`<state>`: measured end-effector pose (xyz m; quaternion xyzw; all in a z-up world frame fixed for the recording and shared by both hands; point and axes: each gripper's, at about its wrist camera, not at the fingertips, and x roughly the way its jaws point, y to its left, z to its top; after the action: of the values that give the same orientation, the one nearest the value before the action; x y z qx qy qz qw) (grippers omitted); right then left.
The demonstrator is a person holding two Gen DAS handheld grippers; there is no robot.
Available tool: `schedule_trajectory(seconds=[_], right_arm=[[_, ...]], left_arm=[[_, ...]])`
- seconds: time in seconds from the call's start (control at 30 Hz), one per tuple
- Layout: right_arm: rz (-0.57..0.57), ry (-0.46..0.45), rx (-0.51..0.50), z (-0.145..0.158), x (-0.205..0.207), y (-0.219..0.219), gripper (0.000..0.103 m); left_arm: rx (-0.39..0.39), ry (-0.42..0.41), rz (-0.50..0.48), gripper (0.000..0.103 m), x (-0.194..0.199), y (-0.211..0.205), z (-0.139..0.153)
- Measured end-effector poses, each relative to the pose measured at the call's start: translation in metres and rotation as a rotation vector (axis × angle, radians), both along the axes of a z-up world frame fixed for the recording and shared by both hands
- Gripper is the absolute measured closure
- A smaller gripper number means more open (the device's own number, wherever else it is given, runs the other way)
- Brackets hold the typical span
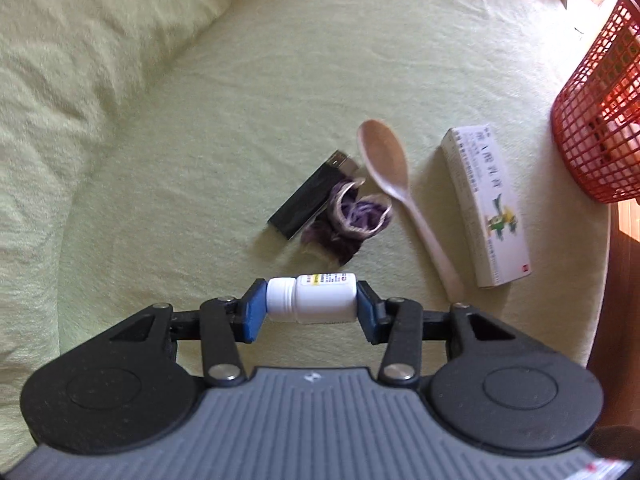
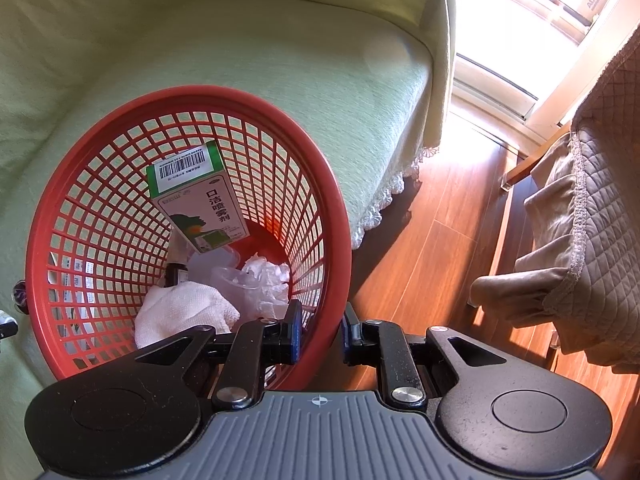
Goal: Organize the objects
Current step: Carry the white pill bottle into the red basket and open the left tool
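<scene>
I am pinching a small white pill bottle [image 1: 311, 298] end to end in my left hand-held gripper [image 1: 311, 304], holding it above the green-covered sofa seat [image 1: 280, 80]. My right hand-held gripper [image 2: 320, 334] is clamping the rim of the red mesh basket [image 2: 340, 216], one pad inside and one outside. Inside the basket a green medicine box [image 2: 196, 200], a white cloth [image 2: 180, 312] and crumpled plastic are already lying. Beside the basket a white carton [image 1: 486, 204], a wooden spoon [image 1: 394, 184], a black lighter [image 1: 310, 200] and a purple hair tie [image 1: 352, 216] are waiting, so I judge the job roughly half done.
</scene>
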<state>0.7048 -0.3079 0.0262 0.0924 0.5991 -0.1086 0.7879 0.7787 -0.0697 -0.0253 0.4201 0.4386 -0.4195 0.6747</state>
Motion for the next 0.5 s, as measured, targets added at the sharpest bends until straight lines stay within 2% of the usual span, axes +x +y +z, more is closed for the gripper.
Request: schedule_trajectory(seconds=[0.3, 0.5], right_arm=[[0.012, -0.014, 0.011, 0.0, -0.002, 0.0, 0.088], [0.015, -0.018, 0.015, 0.001, -0.001, 0.0, 0.088]], left_arm=[[-0.115, 0.057, -0.14, 0.061, -0.065, -0.057, 0.063], [-0.164, 0.057, -0.235, 0.061, -0.11, -0.091, 0.098]])
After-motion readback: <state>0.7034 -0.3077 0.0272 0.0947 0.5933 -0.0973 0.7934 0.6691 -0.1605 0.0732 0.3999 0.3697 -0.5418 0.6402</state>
